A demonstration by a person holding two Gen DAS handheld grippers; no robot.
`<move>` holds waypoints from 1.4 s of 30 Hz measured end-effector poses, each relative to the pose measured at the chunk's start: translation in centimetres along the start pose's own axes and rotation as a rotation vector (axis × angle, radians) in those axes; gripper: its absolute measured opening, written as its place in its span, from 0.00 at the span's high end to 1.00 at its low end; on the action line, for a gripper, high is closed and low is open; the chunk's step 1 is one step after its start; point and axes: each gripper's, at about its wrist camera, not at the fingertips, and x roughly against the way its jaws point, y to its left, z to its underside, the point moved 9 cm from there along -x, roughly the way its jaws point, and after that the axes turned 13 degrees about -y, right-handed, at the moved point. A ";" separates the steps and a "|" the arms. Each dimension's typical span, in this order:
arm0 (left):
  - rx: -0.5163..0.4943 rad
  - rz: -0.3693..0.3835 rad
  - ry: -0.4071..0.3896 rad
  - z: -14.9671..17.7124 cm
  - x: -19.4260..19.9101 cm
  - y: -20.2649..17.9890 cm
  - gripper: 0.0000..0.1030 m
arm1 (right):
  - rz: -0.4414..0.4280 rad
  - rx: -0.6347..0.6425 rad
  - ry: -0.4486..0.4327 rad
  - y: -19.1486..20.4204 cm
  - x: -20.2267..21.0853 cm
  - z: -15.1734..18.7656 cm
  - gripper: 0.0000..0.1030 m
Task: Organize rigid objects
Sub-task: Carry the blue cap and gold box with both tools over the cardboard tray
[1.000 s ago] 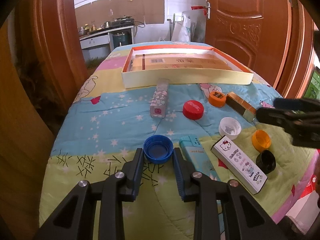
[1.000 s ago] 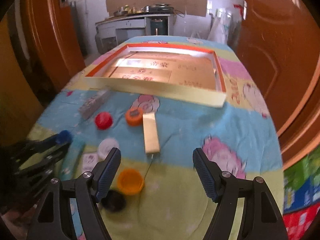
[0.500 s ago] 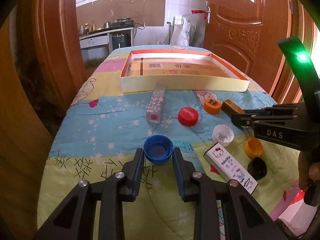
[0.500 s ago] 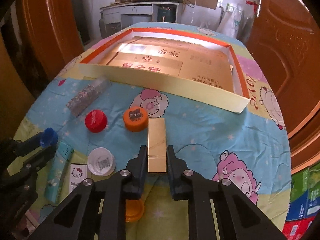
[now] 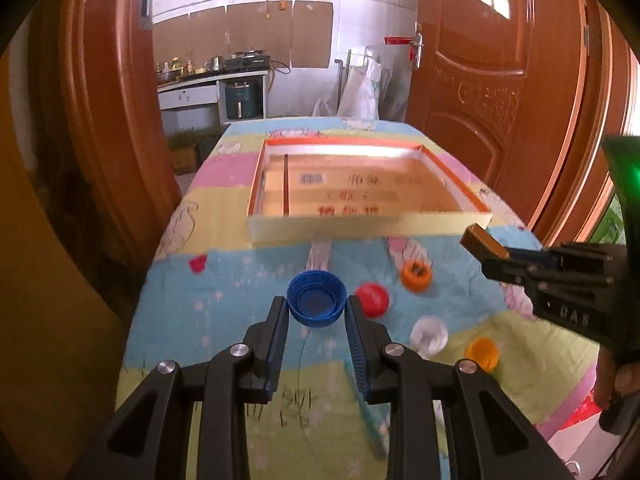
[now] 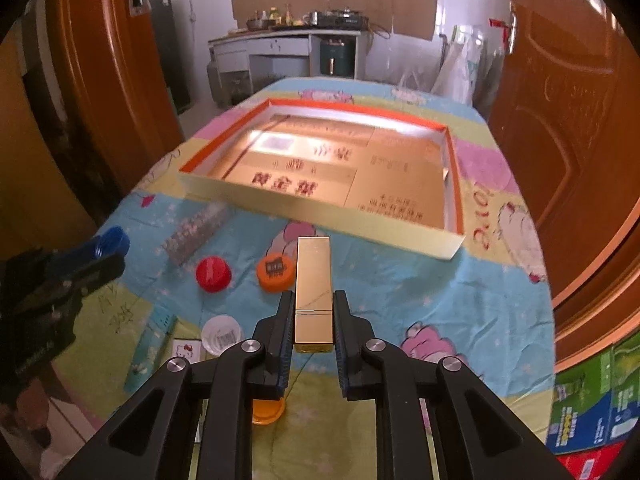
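Note:
My left gripper [image 5: 316,306] is shut on a blue bottle cap [image 5: 317,298] and holds it above the quilt; the cap also shows in the right wrist view [image 6: 112,240]. My right gripper [image 6: 313,304] is shut on a gold rectangular box [image 6: 314,288], lifted off the table; the box also shows in the left wrist view [image 5: 482,242]. The shallow orange-rimmed cardboard tray [image 6: 332,216] lies ahead of both grippers, with only flat printed card inside.
On the quilt lie a red cap [image 6: 213,274], an orange cap [image 6: 274,269], a white cap [image 6: 222,336], another orange cap [image 5: 483,354], a patterned stick box [image 6: 196,232], a teal box [image 6: 154,340] and a Hello Kitty box [image 6: 186,350]. Wooden doors flank the table.
Both grippers have risen with their loads and moved toward the tray. The right gripper closed on the gold box a second ago and has lifted it.

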 end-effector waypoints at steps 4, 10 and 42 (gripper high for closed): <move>-0.022 -0.006 -0.011 -2.3 -0.9 0.0 0.71 | 0.014 0.015 -0.026 -0.8 0.5 -1.5 0.82; -0.037 -0.003 -0.021 -5.5 -2.6 0.4 0.71 | 0.034 0.022 -0.058 -2.7 0.8 -3.9 0.82; 0.000 -0.005 0.189 -9.4 -19.4 0.1 0.71 | -0.032 0.008 0.018 -7.8 -11.5 -11.2 0.82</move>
